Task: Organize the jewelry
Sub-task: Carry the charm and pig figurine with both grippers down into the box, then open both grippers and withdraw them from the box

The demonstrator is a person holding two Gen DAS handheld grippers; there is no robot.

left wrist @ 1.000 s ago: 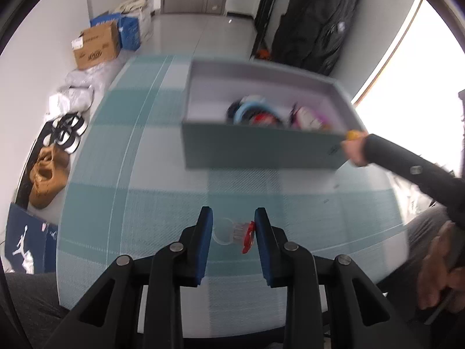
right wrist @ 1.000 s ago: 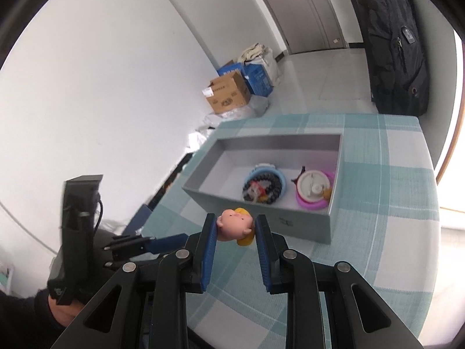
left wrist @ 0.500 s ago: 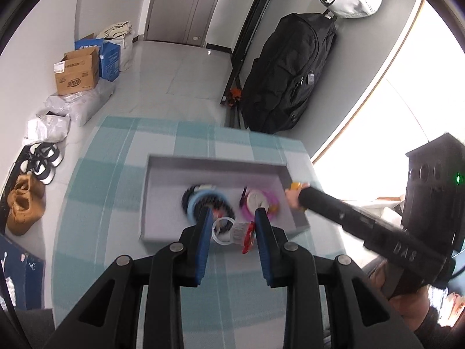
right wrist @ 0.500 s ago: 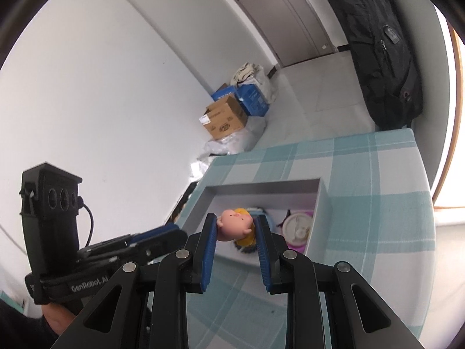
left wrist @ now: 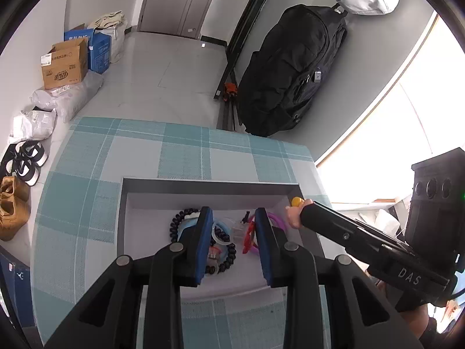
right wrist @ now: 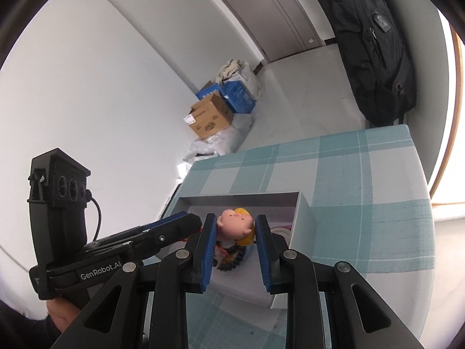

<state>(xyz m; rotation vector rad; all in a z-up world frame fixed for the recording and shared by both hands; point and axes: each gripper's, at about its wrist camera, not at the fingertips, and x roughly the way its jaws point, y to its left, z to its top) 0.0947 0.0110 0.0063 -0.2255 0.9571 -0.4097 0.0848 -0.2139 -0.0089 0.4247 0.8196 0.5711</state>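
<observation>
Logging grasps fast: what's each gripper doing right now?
Left gripper: shut on the clear-and-red clip.
Right gripper: shut on the pig-face charm.

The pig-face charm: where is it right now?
The pig-face charm is clamped in the right hand-held gripper, held above the grey box, over its right end near the purple ring.
</observation>
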